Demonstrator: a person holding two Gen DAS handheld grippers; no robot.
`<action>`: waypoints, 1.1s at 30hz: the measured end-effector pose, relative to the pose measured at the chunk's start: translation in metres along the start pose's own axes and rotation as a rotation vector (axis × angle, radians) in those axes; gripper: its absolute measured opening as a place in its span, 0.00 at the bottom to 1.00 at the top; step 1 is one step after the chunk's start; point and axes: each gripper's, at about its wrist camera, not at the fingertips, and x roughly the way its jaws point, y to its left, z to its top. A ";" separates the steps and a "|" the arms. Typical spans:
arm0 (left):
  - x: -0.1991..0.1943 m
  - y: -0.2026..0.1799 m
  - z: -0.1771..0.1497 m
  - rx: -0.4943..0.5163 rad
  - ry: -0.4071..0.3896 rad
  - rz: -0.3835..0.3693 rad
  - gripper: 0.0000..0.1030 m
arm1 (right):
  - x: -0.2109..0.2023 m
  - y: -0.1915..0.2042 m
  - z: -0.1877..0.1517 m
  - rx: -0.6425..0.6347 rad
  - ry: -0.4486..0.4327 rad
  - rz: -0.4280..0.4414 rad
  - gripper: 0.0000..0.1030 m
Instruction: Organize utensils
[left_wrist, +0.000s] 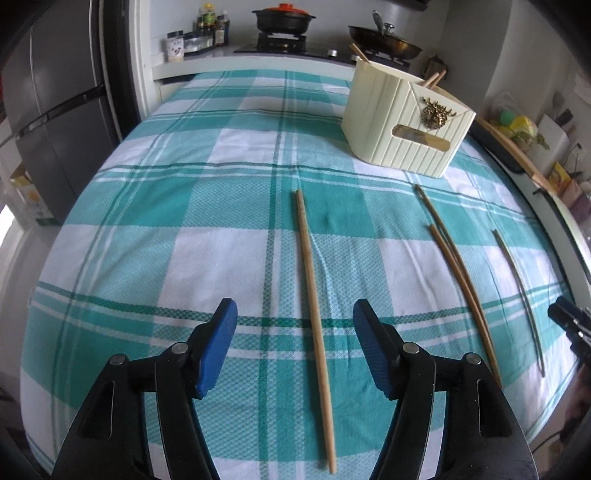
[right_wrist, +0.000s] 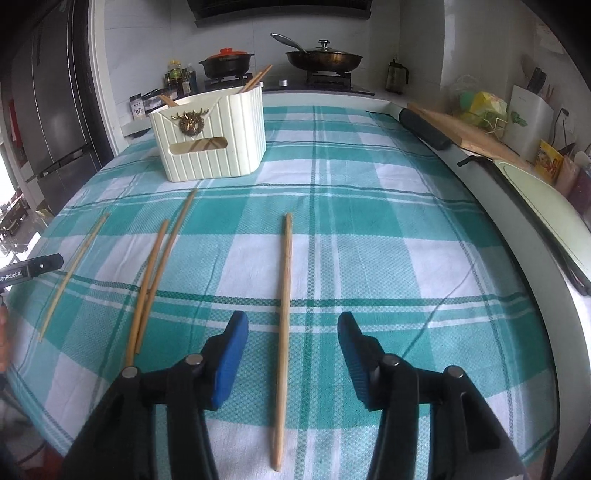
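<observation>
Four slim pale-wood chopsticks lie loose on the teal-checked cloth (left_wrist: 147, 229): one chopstick (left_wrist: 314, 273) under the left gripper (left_wrist: 295, 325), fingers spread, gripping nothing. Another chopstick (right_wrist: 284, 284) below the right gripper (right_wrist: 293, 336), likewise spread. Ribbed cream holder (right_wrist: 210, 136) behind already holds several.

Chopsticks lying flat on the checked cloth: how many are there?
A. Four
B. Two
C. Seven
A: in the right wrist view the cloth has a left chopstick, a crossed pair and a middle chopstick. The others stand in the cream box.
</observation>
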 end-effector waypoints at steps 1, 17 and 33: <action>-0.002 0.003 0.000 0.009 0.007 -0.004 0.65 | 0.001 -0.001 0.001 0.000 0.014 0.021 0.50; 0.044 -0.005 0.042 0.131 0.117 -0.020 0.72 | 0.070 -0.002 0.055 -0.063 0.237 0.084 0.50; 0.100 -0.026 0.093 0.160 0.173 0.041 0.06 | 0.129 0.015 0.113 -0.129 0.273 0.040 0.07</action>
